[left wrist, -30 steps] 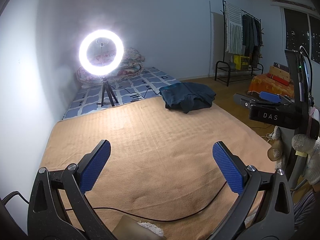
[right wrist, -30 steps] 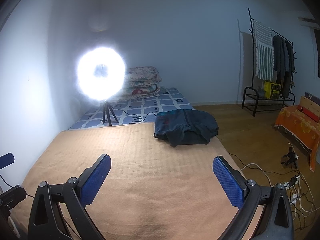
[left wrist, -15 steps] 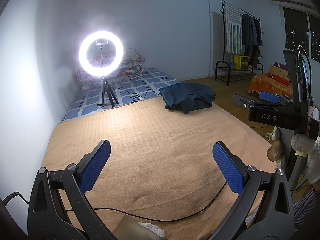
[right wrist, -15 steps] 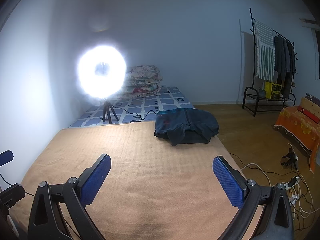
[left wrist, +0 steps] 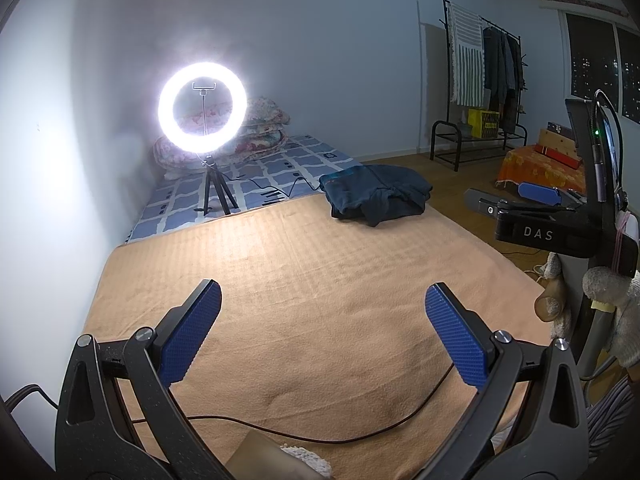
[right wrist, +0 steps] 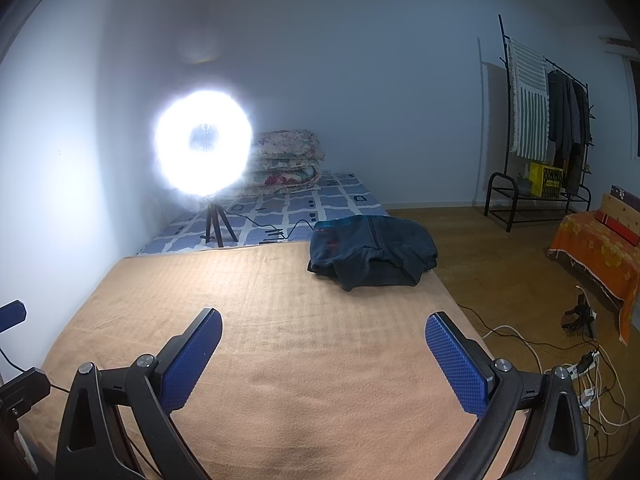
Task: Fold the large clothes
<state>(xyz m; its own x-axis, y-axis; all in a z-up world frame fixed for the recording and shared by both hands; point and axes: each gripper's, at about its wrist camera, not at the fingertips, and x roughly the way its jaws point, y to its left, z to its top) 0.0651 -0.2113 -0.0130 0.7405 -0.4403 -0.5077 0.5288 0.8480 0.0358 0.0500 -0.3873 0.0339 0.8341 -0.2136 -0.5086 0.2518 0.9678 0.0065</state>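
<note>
**user1:** Left wrist view first: one left gripper (left wrist: 322,322), two blue-padded fingers (left wrist: 188,340) spread wide with nothing between them, hanging over the tan blanket (left wrist: 320,280) on the bed. One dark blue garment (left wrist: 374,192) is bunched up at the far right corner of that blanket, well apart from the gripper. One black cable (left wrist: 360,434) snakes across the near end of the blanket.

**user2:** Same story from the right wrist cam. One right gripper (right wrist: 324,354), also wide open and empty, two blue pads. I count just the one garment (right wrist: 372,258) too, loosely heaped, partly over the far edge where the blanket (right wrist: 280,340) meets the checkered blue sheet (right wrist: 320,204).

**user1:** You can also spot the right gripper (left wrist: 538,194) off at the right edge of the left cam, with "DAS" on its body. Other stuff: one ring light (left wrist: 202,106) on a small tripod, standing on the checkered sheet (left wrist: 280,168) and switched on. It's badly blown out in the right view (right wrist: 204,142).

**user2:** Behind it there's one stack of floral quilts (right wrist: 286,164) against the wall. One clothes rack (right wrist: 548,120) in the far right corner with a striped cloth and a few dark items hanging, can't count those exactly. One yellow box (right wrist: 546,178) on its lower shelf.

**user1:** Plus one orange-covered piece of furniture (right wrist: 596,244) on the right and a tangle of white and black cords with a power strip (right wrist: 588,364) on the wood floor (right wrist: 480,248).
</note>
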